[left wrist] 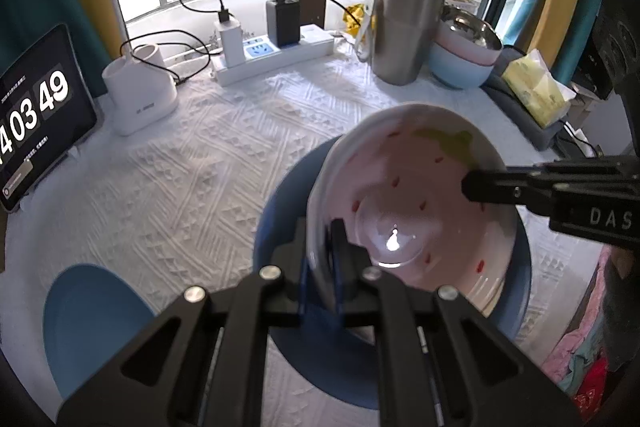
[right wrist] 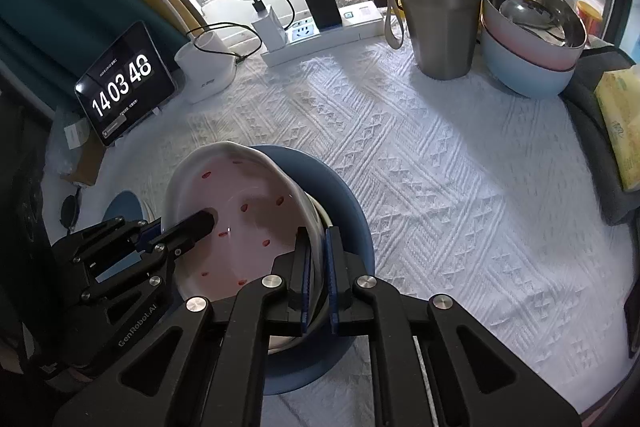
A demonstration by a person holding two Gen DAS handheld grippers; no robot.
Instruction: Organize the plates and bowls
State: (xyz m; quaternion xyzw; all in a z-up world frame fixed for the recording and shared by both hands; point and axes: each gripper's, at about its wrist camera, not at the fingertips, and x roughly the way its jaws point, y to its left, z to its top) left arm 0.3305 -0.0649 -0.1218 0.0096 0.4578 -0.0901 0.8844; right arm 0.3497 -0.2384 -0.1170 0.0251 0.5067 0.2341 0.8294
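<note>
Two grippers pinch one pink bowl [left wrist: 404, 195].

Left wrist cam: left gripper [left wrist: 325, 259] jaws clamped on bowl's near rim. Bowl tilted, over dark blue plate [left wrist: 280, 195] on white cloth [left wrist: 192, 163]. Right gripper [left wrist: 472, 185] comes in from right, grips far rim. Small blue plate [left wrist: 92, 319] at left. Tablet clock [left wrist: 32, 115], power strip [left wrist: 276, 55], steel mug [left wrist: 408, 27] behind.

Right wrist cam: right gripper [right wrist: 317, 271] jaws clamped on bowl rim [right wrist: 316, 227]. Stacked bowls [right wrist: 532, 39] far back right, beside mug; tissue pack [right wrist: 622, 131] at right edge.
</note>
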